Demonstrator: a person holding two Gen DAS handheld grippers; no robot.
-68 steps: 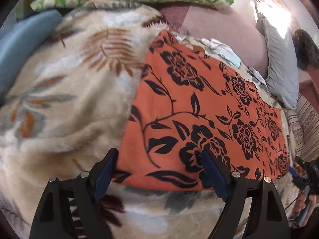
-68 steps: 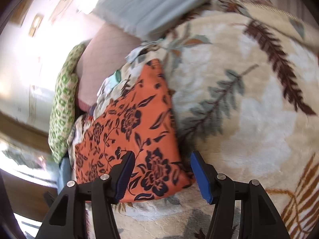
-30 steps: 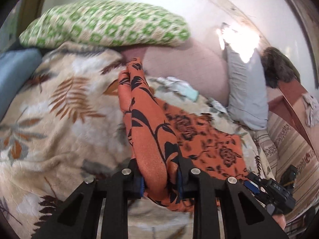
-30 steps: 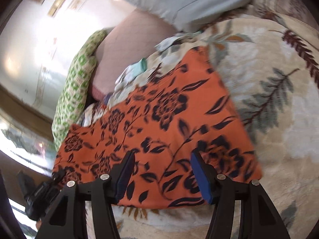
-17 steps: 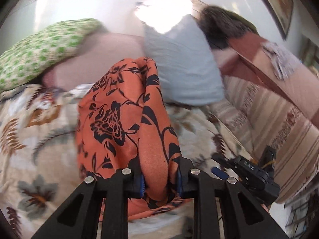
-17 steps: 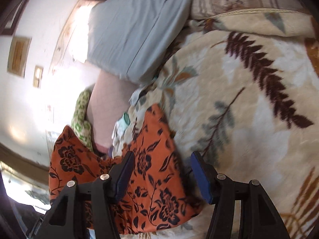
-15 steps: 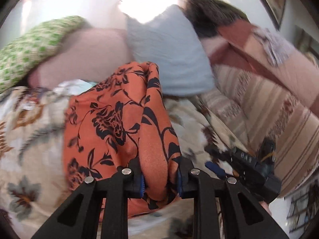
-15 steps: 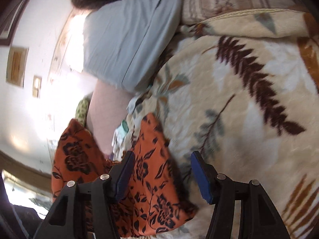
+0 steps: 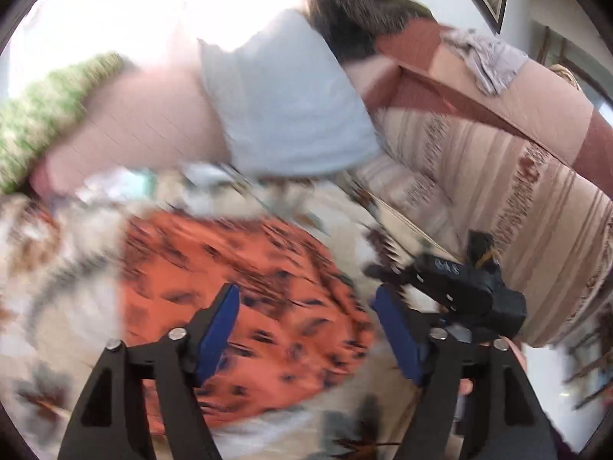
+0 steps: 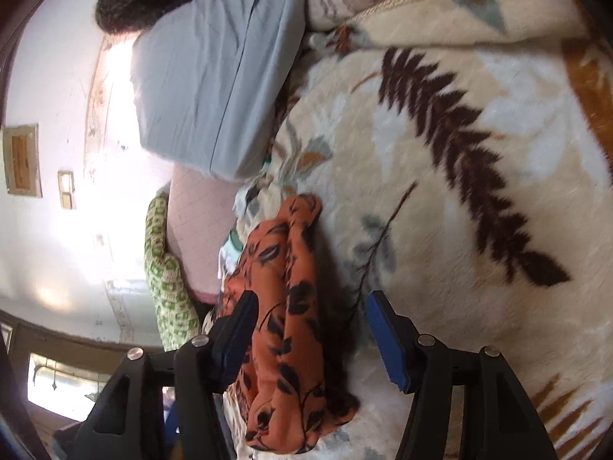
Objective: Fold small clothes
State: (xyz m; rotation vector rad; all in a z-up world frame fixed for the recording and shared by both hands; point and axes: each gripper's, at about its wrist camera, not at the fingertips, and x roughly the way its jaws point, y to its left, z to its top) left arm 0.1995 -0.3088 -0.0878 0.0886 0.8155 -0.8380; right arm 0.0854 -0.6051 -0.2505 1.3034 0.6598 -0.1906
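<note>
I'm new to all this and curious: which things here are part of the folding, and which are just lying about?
In use: orange floral cloth, left gripper, right gripper.

Lying about: grey pillow, green patterned pillow, leaf-print blanket underneath.

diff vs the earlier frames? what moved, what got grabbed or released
The left claw had pinched an edge of the orange cloth, lifted it and carried it across over the rest. Its jaws are now opening, with the cloth lying doubled on the blanket below them, no longer pinched. The right claw stayed open throughout, with the fold between its pads, ungripped. Blanket and pillows unchanged.
</note>
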